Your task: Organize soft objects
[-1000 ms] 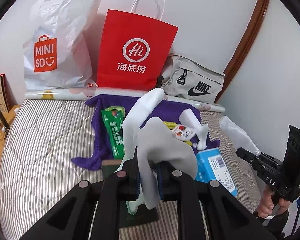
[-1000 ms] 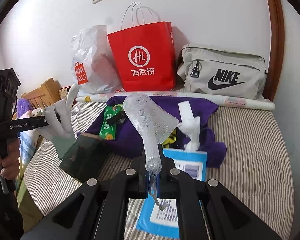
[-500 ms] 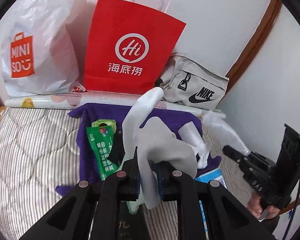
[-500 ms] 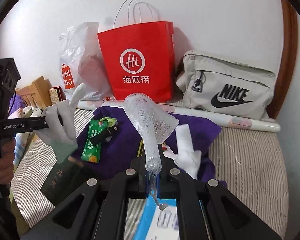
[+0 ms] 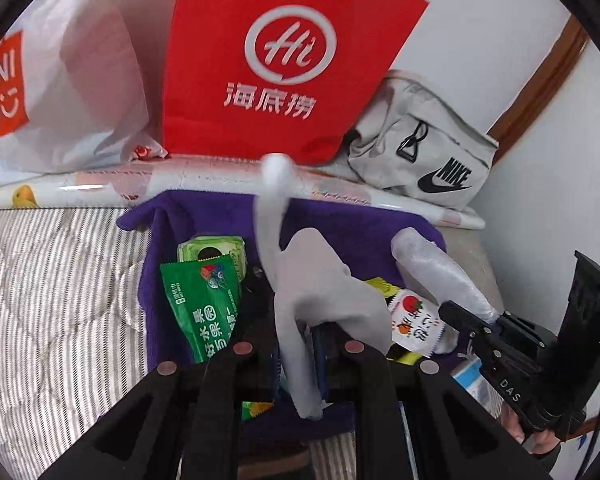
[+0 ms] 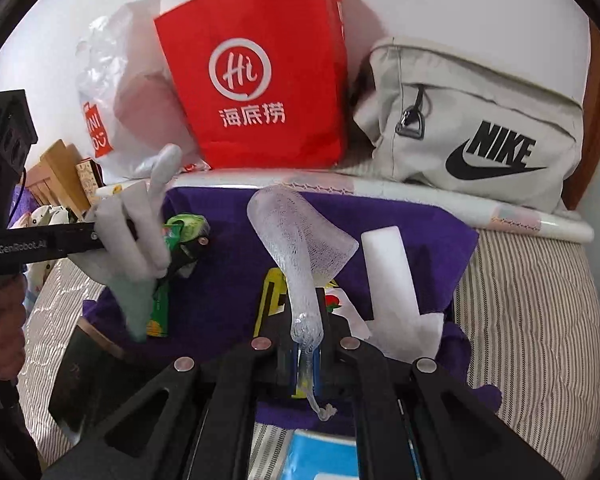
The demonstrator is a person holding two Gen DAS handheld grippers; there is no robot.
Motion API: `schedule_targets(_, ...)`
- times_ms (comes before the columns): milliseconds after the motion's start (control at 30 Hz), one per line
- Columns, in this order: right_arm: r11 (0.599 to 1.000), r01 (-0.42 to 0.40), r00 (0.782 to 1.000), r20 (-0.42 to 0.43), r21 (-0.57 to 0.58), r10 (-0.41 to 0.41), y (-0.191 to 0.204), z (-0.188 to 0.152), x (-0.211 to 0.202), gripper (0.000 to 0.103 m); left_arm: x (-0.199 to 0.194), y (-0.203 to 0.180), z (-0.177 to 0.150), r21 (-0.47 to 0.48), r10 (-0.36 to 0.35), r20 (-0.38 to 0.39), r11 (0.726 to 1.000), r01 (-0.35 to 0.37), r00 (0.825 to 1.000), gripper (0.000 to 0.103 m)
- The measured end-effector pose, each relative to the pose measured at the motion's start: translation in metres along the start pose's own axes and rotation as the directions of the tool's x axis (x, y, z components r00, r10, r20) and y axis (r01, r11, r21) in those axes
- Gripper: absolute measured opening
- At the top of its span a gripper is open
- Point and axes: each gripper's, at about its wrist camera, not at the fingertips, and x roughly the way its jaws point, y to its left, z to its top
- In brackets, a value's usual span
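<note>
The left gripper (image 5: 298,354) pinches a grey sock (image 5: 320,300), its jaws pressed tight on the fabric; the sock stands up out of the jaws and flops over to the right, with a thin pale tip rising above. Just ahead of these jaws, on a purple cloth (image 5: 220,216), lie a green packet (image 5: 200,304) (white print along its length) and, to the right, a small sachet (image 5: 414,326) with a strawberry on it.

The right gripper (image 6: 305,364) is clamped on a white mesh sleeve (image 6: 296,248), which rises from the jaws and flares into a wide open mouth above them. Right of these jaws a white foam strip (image 6: 388,276) lies on the cloth. Left of them, the other gripper shows from the side with the sock hanging from it.

Beyond both pairs of jaws, against the wall, stand a red bag (image 6: 256,76), a white plastic bag (image 5: 68,92) and a grey Nike pouch (image 6: 480,132). The cloth lies on a striped mattress (image 6: 540,320).
</note>
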Motion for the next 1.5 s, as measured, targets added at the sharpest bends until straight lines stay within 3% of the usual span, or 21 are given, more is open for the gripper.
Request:
schedule_targets(300,1.000,-0.004,0.997,-0.083,0.009,0.005,-0.002,0.002,0.027,0.007,0.031,0.004,0.002,-0.010,0.003,-0.065,1.000,-0.004,0.998,0.015)
schedule_targets(467,1.000,0.010,0.997,-0.078,-0.027,-0.012,0.004,0.000,0.029,0.011,0.040,-0.004,-0.001,0.014,-0.001,-0.076,1.000,0.002,0.997,0.022)
schedule_targets(567,1.000,-0.004,0.997,-0.078,-0.024,0.002,0.005,-0.001,0.028,0.032,0.037,-0.005,-0.001,0.014,0.008,-0.068,1.000,-0.007,0.998,0.040)
schedule_targets(633,1.000,-0.012,0.998,-0.063,-0.026,0.010,0.006,-0.001,0.023,0.046,0.032,-0.005,-0.001,0.020,0.023,-0.053,1.000,-0.022,0.998,0.058)
schedule_targets(800,0.999,-0.017,1.000,-0.016,-0.036,0.016,0.010,0.000,0.006,0.057,0.017,-0.006,-0.003,0.014,0.039,-0.029,0.999,-0.038,0.999,0.059)
schedule_targets(967,0.999,-0.013,1.000,0.012,-0.029,0.014,0.013,-0.002,-0.016,0.058,-0.001,-0.010,-0.010,0.014,0.050,-0.011,0.999,-0.050,0.999,0.059)
schedule_targets(1000,1.000,-0.007,1.000,0.017,-0.025,0.007,0.013,-0.003,-0.021,0.062,-0.006,-0.011,-0.013,0.018,0.060,-0.004,0.998,-0.060,0.998,0.059)
schedule_targets(1033,1.000,0.007,1.000,0.021,-0.012,-0.007,0.013,-0.005,-0.027,0.067,-0.011,-0.014,-0.016,0.024,0.079,0.001,0.997,-0.079,0.997,0.059)
schedule_targets(1300,0.998,0.033,0.998,0.048,0.047,-0.036,0.011,-0.022,-0.079,0.074,-0.063,-0.035,-0.053,0.061,0.163,0.069,0.984,-0.167,0.984,0.059)
schedule_targets(1500,0.997,0.030,0.994,0.102,0.066,-0.037,0.015,-0.043,-0.133,0.086,-0.112,-0.051,-0.082,0.054,0.165,0.131,0.983,-0.173,0.978,0.068)
